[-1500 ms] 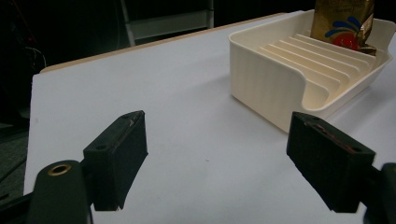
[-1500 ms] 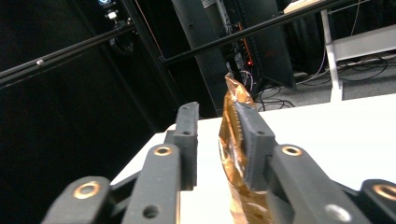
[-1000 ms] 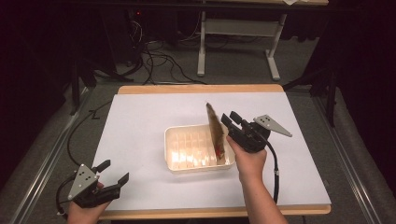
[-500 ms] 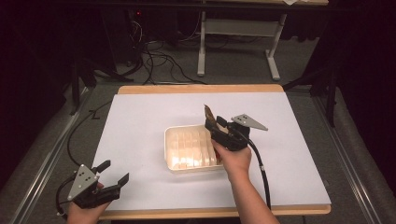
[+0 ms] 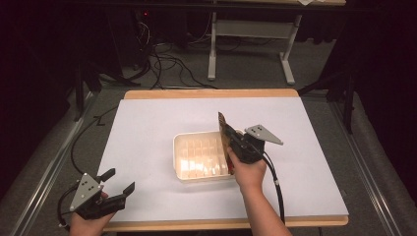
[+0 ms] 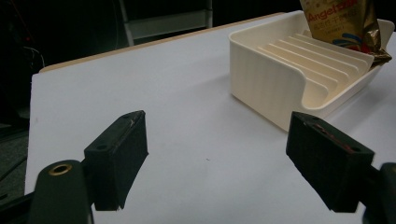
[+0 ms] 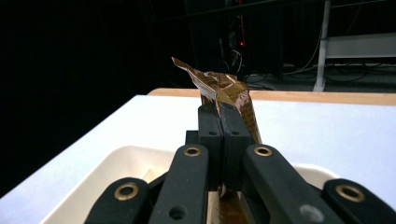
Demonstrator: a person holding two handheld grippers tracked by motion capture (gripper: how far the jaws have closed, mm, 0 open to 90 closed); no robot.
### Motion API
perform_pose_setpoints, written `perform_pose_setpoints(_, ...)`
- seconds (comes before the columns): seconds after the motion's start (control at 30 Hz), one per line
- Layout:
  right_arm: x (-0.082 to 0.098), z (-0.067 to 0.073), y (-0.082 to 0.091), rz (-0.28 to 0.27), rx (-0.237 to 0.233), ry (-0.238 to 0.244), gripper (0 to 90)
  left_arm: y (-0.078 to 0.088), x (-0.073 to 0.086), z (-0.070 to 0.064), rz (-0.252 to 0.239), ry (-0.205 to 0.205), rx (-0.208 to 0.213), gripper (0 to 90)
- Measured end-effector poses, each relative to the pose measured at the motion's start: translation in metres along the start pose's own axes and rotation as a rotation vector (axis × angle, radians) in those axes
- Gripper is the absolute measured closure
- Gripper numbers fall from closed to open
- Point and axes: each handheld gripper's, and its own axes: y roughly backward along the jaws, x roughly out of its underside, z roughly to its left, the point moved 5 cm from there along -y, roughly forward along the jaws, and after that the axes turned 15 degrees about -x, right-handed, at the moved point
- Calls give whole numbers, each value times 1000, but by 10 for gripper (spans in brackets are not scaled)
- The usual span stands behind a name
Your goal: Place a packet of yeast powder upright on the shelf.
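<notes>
Under both of your claws is the big white table, with a wood strip along its far edge. It is the biggest thing here.

Next in size is the cream tray with ribs on its floor. It sits right under your right claw and a bit to that claw's left side. From your left claw, the tray is well ahead and off to the right, far apart from it. In the left gripper view the tray stands past the right jaw, with bare table between.

Then comes the brown shiny snack packet. Your right claw is pinching it. In the right gripper view the two black jaws are pressed tight together with the packet squeezed between them. They have just been closing on it. The packet sticks up and out past the tips of the jaws, and its crinkled top leans away from you. It stands on edge at the right side of the tray, its lower part down inside. In the left gripper view you can read gold letters on the packet.

Your left claw rests near the front left corner of the table. Its jaws are spread wide, with nothing between them but table.
</notes>
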Motion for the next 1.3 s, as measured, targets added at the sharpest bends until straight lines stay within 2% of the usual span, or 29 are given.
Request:
perform_pose_setpoints(0.13,9,1,9,-41,0,13,900,-1,0,-2,5,-5,1,212)
perform_pose_setpoints(0.5,25,1,17,-39,-20,7,899,-1,1,0,7,0,-3,213)
perform_pose_setpoints(0.6,30,2,23,-16,-23,24,824,-1,1,-1,8,-3,-2,213)
perform_pose_setpoints(0.63,30,2,23,-16,-23,24,824,-1,1,-1,8,-3,-2,213)
perform_pose_setpoints(0.67,31,0,22,4,-25,8,717,-1,1,-1,10,-6,-1,213)
perform_pose_setpoints(0.7,31,0,22,4,-25,8,717,-1,1,-1,10,-6,-1,213)
perform_pose_setpoints(0.73,30,-2,19,14,-27,-14,657,-1,1,-2,9,-8,0,213)
perform_pose_setpoints(0.77,30,-2,19,14,-27,-14,657,-1,1,-2,9,-8,0,213)
perform_pose_setpoints(0.8,27,-3,15,31,-29,-19,592,-2,1,-3,10,-7,0,213)
perform_pose_setpoints(0.83,27,-3,15,31,-29,-19,592,-2,1,-3,10,-7,0,213)
perform_pose_setpoints(0.87,21,-5,10,40,-38,-38,545,-2,1,-2,11,-7,-1,213)
perform_pose_setpoints(1.0,8,-3,2,41,-46,-23,518,-2,2,-1,10,-2,-1,213)
perform_pose_setpoints(1.03,-2,-1,-4,40,-42,-16,513,-2,2,0,11,2,-1,213)
perform_pose_setpoints(1.17,-15,-3,-15,53,-23,-14,514,-1,2,1,8,6,-1,213)
perform_pose_setpoints(1.2,-18,-6,-25,86,-11,-22,532,-1,1,1,4,10,-1,213)
perform_pose_setpoints(1.23,-18,-6,-25,86,-11,-22,532,-1,1,1,4,10,-1,213)
perform_pose_setpoints(1.27,-16,-10,-33,130,5,-37,624,-1,1,1,4,11,-1,214)
perform_pose_setpoints(1.3,-14,-11,-35,147,23,-36,734,-1,2,1,4,14,0,213)
